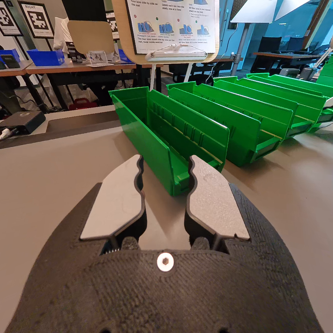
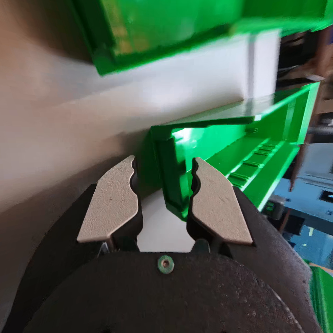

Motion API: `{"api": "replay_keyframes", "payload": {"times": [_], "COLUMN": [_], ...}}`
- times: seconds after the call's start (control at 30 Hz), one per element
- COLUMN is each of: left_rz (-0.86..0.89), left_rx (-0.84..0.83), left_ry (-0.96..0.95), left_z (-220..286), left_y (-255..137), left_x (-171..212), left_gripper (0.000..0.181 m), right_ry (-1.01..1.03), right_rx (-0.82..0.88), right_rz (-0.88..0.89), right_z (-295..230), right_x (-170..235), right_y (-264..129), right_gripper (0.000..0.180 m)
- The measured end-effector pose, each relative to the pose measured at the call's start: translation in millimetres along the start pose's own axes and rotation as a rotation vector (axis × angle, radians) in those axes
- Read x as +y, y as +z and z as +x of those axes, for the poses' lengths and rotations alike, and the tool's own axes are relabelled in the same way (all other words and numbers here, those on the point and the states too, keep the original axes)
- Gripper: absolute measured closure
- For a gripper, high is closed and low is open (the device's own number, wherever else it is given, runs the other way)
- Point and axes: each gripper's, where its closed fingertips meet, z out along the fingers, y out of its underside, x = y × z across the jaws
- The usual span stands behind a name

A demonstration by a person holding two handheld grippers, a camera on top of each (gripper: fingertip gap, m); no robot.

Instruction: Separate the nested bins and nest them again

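both grippers [image 1: 164,165] [image 2: 163,166] gape — green bins [image 1: 162,140] apart

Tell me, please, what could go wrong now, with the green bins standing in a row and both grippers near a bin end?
1. The right wrist view is blurred and tilted, so the right gripper may strike the bin end between its open fingers.
2. The green bins stand close together; pushing the nearest bin with the left gripper could shove its neighbour.

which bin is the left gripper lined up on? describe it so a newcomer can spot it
On the grey table, green bins stand side by side in a row below the instruction board. It is the leftmost bin, its short end nearest the open left gripper, with bare table on its left.
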Motion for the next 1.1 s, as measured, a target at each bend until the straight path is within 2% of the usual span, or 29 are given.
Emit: {"api": "replay_keyframes", "payload": {"times": [0.1,0.2,0.3,0.43,0.57,0.73,0.83,0.93,1.1], "left_rz": [-0.005,0.0,-0.01,-0.033,-0.02,-0.01,-0.006,-0.006,0.021], "left_rx": [0.001,0.006,0.021,0.037,0.037,0.046,0.047,0.049,0.052], "left_ry": [0.007,0.011,0.01,0.054,0.063,0.055,0.06,0.062,0.109], "left_z": [0.9,2.3,5.8,13.7,14.9,15.4,16.0,16.3,21.4], "left_y": [0.0,-0.7,2.0,5.8,4.3,3.0,2.2,2.1,-0.5], "left_x": [0.9,0.2,2.8,7.2,4.7,2.9,2.4,2.0,-2.6], "left_gripper": [0.134,0.135,0.137,0.138,0.138,0.137,0.137,0.137,0.138], "right_ry": [-0.053,-0.029,0.026,-0.015,-0.132,-0.24,-0.28,-0.313,-0.38], "right_rx": [-0.036,-0.07,-0.087,-0.075,0.018,0.074,0.045,0.022,-0.011], "right_rz": [-0.073,-0.007,0.069,0.122,0.197,0.332,0.373,0.352,0.239], "right_z": [6.1,11.2,23.3,39.9,57.1,51.1,32.3,10.1,-22.8], "right_x": [11.8,2.4,-14.1,-38.0,-90.0,-186.4,-235.9,-270.8,-287.1], "right_y": [10.9,-1.0,-34.7,-83.4,-131.8,-166.7,-162.1,-140.3,-88.8], "right_gripper": [0.149,0.151,0.151,0.15,0.15,0.151,0.151,0.151,0.151]}}
